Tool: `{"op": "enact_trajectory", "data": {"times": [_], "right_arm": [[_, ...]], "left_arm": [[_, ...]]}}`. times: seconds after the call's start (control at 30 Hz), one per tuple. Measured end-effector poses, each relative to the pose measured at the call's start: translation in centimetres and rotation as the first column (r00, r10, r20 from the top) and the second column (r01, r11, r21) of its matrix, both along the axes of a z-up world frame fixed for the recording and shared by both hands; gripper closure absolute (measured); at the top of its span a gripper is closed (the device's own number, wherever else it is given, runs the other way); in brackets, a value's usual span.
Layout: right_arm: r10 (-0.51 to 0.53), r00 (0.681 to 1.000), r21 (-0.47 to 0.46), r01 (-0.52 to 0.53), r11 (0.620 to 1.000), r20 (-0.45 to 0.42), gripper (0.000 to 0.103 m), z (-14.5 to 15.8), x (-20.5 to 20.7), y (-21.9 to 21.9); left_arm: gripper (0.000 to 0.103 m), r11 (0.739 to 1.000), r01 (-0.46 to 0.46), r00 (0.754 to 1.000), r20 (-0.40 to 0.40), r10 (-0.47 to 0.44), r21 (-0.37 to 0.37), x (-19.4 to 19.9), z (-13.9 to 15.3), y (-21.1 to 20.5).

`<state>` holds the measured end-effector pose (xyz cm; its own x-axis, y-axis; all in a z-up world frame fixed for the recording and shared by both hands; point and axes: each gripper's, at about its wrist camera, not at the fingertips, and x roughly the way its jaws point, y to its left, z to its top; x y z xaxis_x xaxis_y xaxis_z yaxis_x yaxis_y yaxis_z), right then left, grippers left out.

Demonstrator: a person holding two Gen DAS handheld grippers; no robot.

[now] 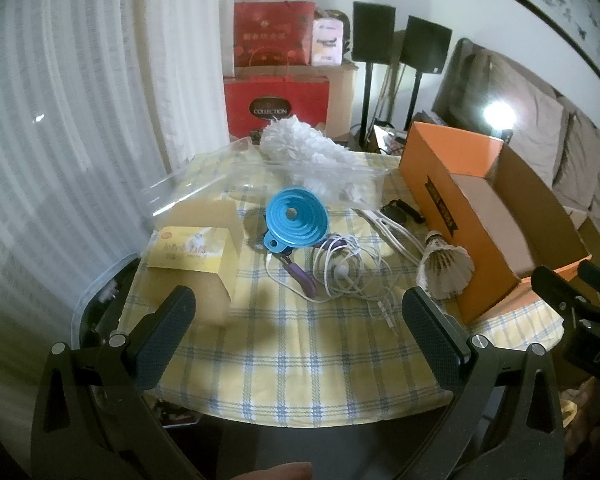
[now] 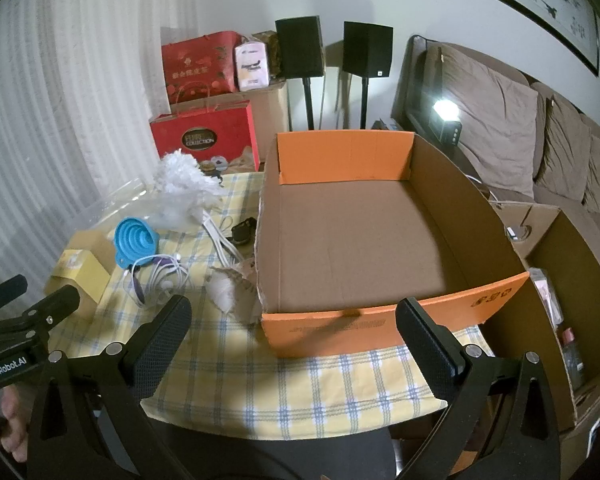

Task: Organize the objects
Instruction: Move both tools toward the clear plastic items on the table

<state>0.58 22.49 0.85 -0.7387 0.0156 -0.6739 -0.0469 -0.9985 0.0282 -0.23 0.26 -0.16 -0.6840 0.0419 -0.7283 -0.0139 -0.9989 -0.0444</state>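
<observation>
A: From the left wrist, what do you see?

B: The left gripper [image 1: 298,316] has its jaws wide apart and holds nothing. Its pads [image 1: 164,336] are black with a fine grid texture. Under and ahead of it lies a yellow checked cloth on the tabletop [image 1: 300,368]. Beyond the jaws there is 1 blue funnel [image 1: 296,216] of ribbed soft plastic, 1 tangled white cable [image 1: 348,268], 1 feather shuttlecock [image 1: 446,268] just beside the orange box [image 1: 436,184], and 1 yellow carton [image 1: 192,256] near the left pad. Further back, 1 fluffy white duster [image 1: 304,148] rests in a clear plastic tray [image 1: 188,188].

A: And the right wrist?

B: The right gripper [image 2: 294,322] also has its jaws apart, with nothing between them. The orange box [image 2: 340,324] of corrugated cardboard stands straight ahead, open on top, its brown floor bare. The funnel [image 2: 134,236], cable [image 2: 160,276] and shuttlecock [image 2: 228,288] lie to the left of the box. The left gripper [image 2: 20,316] shows at the left edge.
</observation>
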Motion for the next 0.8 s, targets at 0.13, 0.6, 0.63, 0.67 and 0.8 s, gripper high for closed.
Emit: {"op": "enact_trajectory", "data": {"times": [0.13,0.6,0.63,0.67,0.8], "right_arm": [[0.001,1.0,0.0,-0.001,1.0,0.0,0.0,0.0,0.0,-0.1],[0.045,0.999,-0.007,-0.045,0.999,-0.009,0.0,0.0,-1.2,-0.7],[0.055,0.998,-0.013,-0.055,0.998,-0.013,0.0,-0.1,-1.4,-0.8],[0.056,0.998,-0.015,-0.056,0.998,-0.017,0.0,0.0,-1.4,-0.8],[0.068,0.997,-0.031,-0.069,0.997,-0.029,0.0,0.2,-1.7,-0.5]], "left_arm": [[0.0,1.0,0.0,1.0,0.0,0.0,0.0,-0.1,0.1,-0.1],[0.0,1.0,0.019,1.0,-0.017,-0.018,0.008,-1.3,0.4,-2.8],[0.0,1.0,0.02,1.0,-0.012,-0.02,0.013,-1.5,0.3,-3.3],[0.0,1.0,0.021,1.0,-0.008,-0.021,0.021,-1.7,0.3,-3.7],[0.0,0.998,0.003,1.0,0.007,-0.003,0.063,-2.4,-0.1,-5.9]]}}
